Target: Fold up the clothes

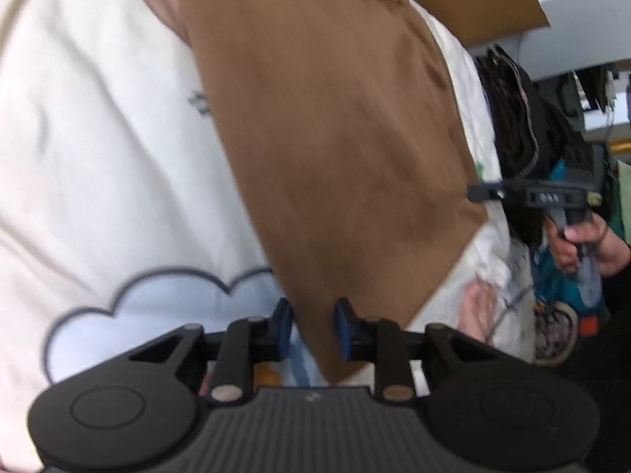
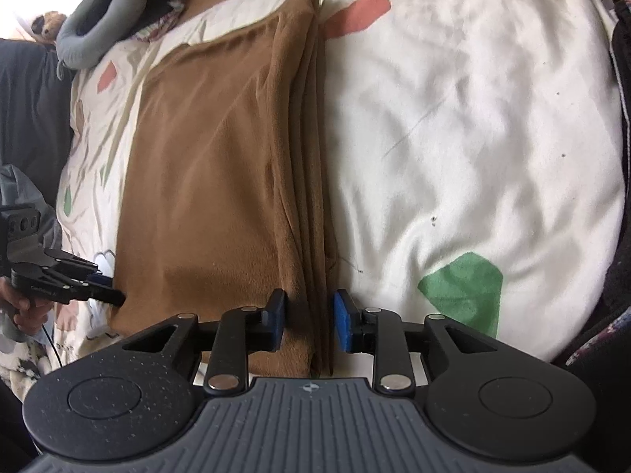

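Looking down both wrist views, we see no box or basket: the brown garment [image 2: 213, 165] lies folded on a cream quilt [image 2: 473, 98] with red, green and pale blue patches, its stacked folded edges running up the middle of the right wrist view.

Our right gripper [image 2: 307, 319] points steeply down at the near end of those edges. Its jaws stand narrow with the layered edge between the blue pads [image 2: 342, 323]; the right pad shows a sliver of gap, so we cannot tell whether they press the cloth.

Our left gripper [image 1: 313, 325] tilts down over the opposite near corner, jaws narrow, the brown edge lying between its pads; the view is blurred, and grip is unclear. A hand [image 2: 23, 307] holds its handle.

Around us: a grey ring-shaped cushion [image 2: 98, 23] and a soft toy [image 2: 47, 25] beyond the quilt, and dark clothes [image 1: 516, 126] heaped beside it.
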A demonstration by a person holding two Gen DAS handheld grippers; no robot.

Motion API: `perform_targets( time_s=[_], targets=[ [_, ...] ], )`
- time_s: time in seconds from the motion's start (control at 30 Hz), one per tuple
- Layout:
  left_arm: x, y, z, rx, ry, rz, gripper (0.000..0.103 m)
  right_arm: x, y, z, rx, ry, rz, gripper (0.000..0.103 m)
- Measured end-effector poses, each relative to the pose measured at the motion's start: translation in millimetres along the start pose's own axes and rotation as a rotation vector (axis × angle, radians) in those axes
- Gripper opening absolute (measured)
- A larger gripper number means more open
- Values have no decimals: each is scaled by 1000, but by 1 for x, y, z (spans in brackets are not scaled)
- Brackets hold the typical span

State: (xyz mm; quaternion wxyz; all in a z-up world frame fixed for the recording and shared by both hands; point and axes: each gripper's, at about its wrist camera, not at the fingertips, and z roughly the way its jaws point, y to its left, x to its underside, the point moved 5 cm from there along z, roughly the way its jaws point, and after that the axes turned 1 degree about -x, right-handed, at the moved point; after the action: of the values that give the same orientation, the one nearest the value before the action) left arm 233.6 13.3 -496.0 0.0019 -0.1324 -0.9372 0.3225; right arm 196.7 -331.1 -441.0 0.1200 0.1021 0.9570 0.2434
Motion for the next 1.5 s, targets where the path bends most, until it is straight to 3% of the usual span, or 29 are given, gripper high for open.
perform_targets(
  time_s=[0.2,0.33,0.47,0.6,0.8,1.03,1.17,1.37,1.5],
  targets=[
    [7,1,6,104,68,17,25,-3,1,6,26,35,5,33],
    [9,5,7,168,69,7,25,-5,2,7,45,54,25,37],
    [4,16,5,227,4,-74,25,-9,3,7,80,76,38,42],
    [3,28,3,281,-59,-177,26,-13,4,2,133,92,36,57],
    [6,29,11,336,-124,-296,26,-14,-1,12,110,107,44,62],
    [12,19,14,321,-140,-307,23,-13,4,14,45,102,-10,62],
    [15,19,16,307,-140,-310,19,-7,7,13,-57,93,0,58],
    [12,12,14,259,-160,-309,15,5,-5,10,-93,69,49,58],
    [17,12,8,240,-168,-333,12,2,3,17,-105,115,17,55]
  ],
)
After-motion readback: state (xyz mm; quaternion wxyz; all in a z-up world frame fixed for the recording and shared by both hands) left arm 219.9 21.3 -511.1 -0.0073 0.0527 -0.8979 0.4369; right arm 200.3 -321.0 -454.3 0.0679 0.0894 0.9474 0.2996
